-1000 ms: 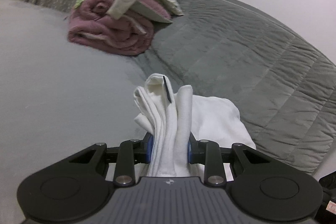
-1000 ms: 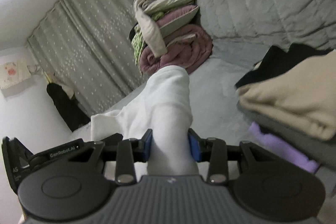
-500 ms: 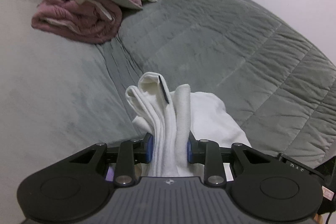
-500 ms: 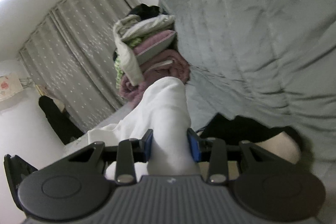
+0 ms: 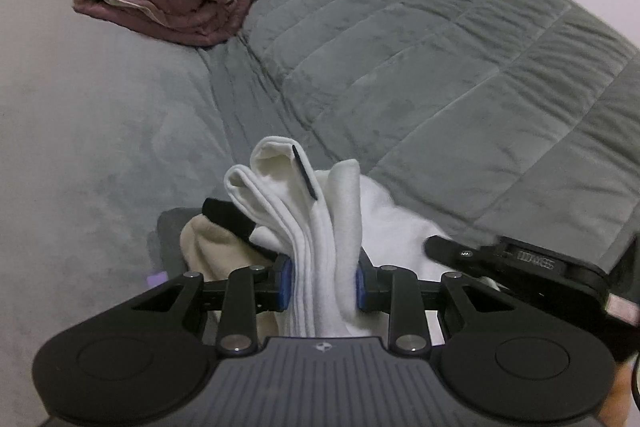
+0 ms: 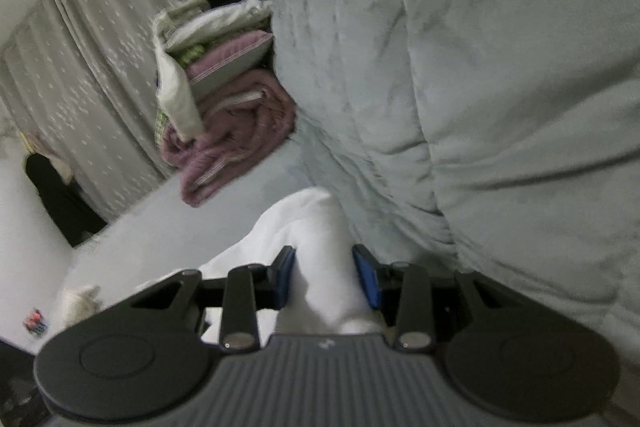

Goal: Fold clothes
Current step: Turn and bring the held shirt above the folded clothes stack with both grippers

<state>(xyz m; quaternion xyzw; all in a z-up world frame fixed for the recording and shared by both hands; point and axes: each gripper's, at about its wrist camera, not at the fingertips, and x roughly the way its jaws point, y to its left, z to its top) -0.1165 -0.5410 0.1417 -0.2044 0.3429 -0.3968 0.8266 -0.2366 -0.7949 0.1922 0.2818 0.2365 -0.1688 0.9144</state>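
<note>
A folded white garment (image 5: 320, 227) is pinched in my left gripper (image 5: 322, 285), its layered edge and a small black tag standing up past the blue pads. The same white garment (image 6: 320, 239) is also clamped in my right gripper (image 6: 326, 279). In the left wrist view the right gripper's black body (image 5: 520, 263) shows at the right edge, close beside the cloth. Below the cloth lies a stack of folded clothes (image 5: 216, 247), beige with a black piece on top.
A pile of clothes on a rolled mauve blanket (image 5: 168, 3) sits at the back of the bed, also in the right wrist view as the mauve blanket (image 6: 232, 131). A grey quilted cover (image 5: 440, 67) spreads to the right. Dotted curtains (image 6: 80, 67) hang behind.
Both grippers have carried the white garment sideways over the bed. The beige and black stack has come into the left view beneath the cloth, and has left the right view.
</note>
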